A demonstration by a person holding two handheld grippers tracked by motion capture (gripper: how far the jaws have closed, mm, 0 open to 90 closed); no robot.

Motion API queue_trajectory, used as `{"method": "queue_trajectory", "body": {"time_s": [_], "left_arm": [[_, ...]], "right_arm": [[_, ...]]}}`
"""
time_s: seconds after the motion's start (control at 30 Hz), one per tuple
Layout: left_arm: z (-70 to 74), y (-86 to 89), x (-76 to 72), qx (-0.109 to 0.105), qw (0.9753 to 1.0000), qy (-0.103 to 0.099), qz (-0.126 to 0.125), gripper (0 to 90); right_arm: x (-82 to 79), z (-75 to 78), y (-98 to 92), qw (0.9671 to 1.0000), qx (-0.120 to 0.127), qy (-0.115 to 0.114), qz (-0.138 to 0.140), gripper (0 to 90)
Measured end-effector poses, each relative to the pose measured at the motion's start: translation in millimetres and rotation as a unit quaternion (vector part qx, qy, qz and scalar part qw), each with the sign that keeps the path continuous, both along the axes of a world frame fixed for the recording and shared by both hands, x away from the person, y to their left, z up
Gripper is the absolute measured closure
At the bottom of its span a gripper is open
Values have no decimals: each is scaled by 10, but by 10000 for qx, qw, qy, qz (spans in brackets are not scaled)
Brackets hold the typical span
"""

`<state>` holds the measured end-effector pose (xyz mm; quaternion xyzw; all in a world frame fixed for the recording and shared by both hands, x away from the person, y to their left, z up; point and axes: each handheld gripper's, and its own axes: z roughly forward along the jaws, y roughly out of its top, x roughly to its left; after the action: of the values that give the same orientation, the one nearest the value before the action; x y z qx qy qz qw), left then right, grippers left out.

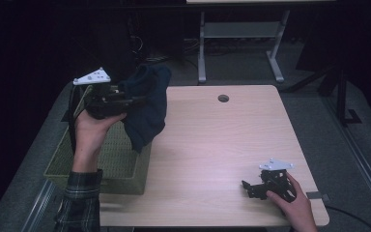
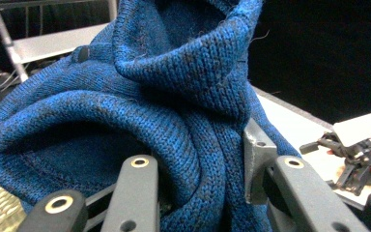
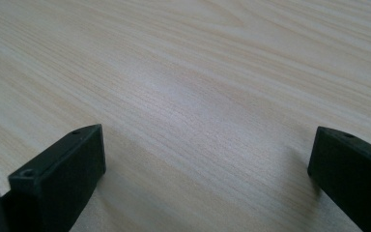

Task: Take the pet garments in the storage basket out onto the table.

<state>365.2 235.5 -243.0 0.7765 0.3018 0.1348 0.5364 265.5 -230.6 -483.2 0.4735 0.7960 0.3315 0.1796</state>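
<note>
Blue knit sweater [image 1: 147,104] bunched and pinched in left hand-held gripper [image 1: 125,101], jaws closed on thick folds; garment raised off tabletop [image 1: 212,154], bulk hanging just ahead of and below the jaws. Olive-green woven basket [image 1: 121,166] directly beneath that gripper, at tabletop's left edge; interior hard to read, nothing clearly inside. Right hand-held gripper [image 1: 251,188] low over bare wood well apart from the sweater, jaws spread wide, holding nothing. Risks, as judged: grip on loose outer folds only, so knit may slide free under own weight; trailing hem likely to catch on basket rim just below, draping half outside.
</note>
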Motion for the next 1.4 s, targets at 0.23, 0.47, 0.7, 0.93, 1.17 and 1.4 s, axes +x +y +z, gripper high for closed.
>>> {"method": "queue_trajectory", "body": {"time_s": [0.23, 0.47, 0.7, 0.93, 1.17, 1.4], "left_arm": [[15, -208, 19, -16, 9998, -69, -197, 655], [11, -422, 44, 16, 9992, -70, -392, 655], [-40, -668, 72, -16, 9979, -24, -650, 656], [-115, -920, 107, -23, 9963, 38, -858, 655], [-265, -1108, 138, -54, 9955, 101, -944, 655], [-443, -1300, 190, 140, 9943, 243, -1031, 655]], "right_arm": [[1, 0, 0, 10000, -1, -2, 6, 0], [1, 0, 0, 10000, 0, -2, 6, 0], [0, 1, 0, 10000, 0, 4, 2, 0], [0, 1, 0, 10000, 2, 6, 1, 0], [0, 1, 0, 10000, 4, -2, 1, 0], [1, 1, 0, 10000, 4, -4, 3, 0]]}}
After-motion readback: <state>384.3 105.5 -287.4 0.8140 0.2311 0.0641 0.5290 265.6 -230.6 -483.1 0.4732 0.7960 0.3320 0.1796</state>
